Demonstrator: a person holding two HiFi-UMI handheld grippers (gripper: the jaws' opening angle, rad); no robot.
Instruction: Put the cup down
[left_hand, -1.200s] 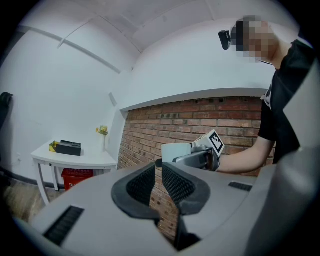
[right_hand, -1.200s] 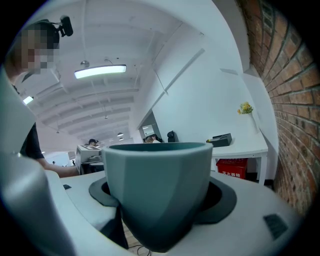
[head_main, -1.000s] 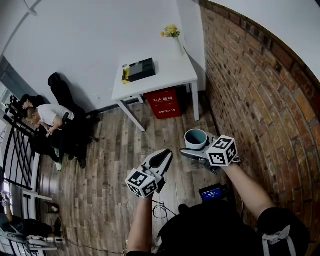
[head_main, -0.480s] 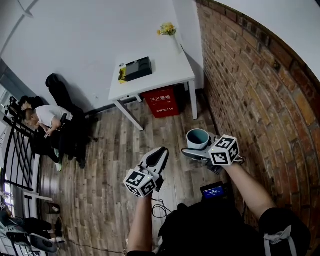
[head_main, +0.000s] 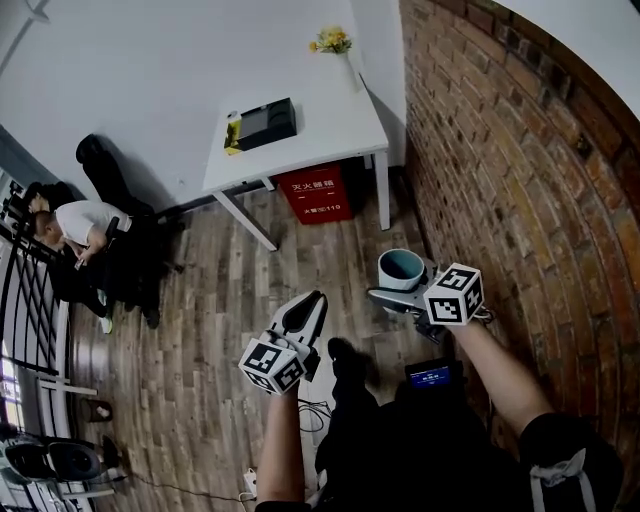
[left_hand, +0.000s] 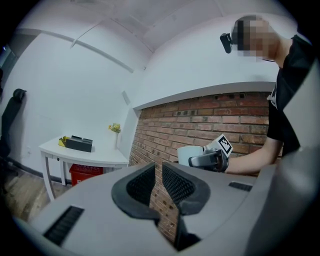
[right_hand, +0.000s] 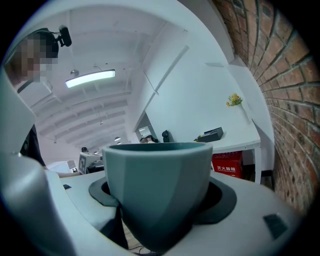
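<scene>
Right tongs (head_main: 398, 290) spread wide and clamped on the teal cup (head_main: 402, 268), which sits upright, mouth up, in the air above the floor (head_main: 200, 330). Left tongs (head_main: 303, 312) pinched together, nothing in them, just beside. The white tabletop (head_main: 330, 135) lies straight ahead, well apart, so I reckon the cup goes forward on my right.

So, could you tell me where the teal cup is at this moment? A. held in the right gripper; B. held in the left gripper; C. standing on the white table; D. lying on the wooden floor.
A: the cup sits upright, clamped between the jaws of the right gripper, above the floor and away from the white table.
</scene>
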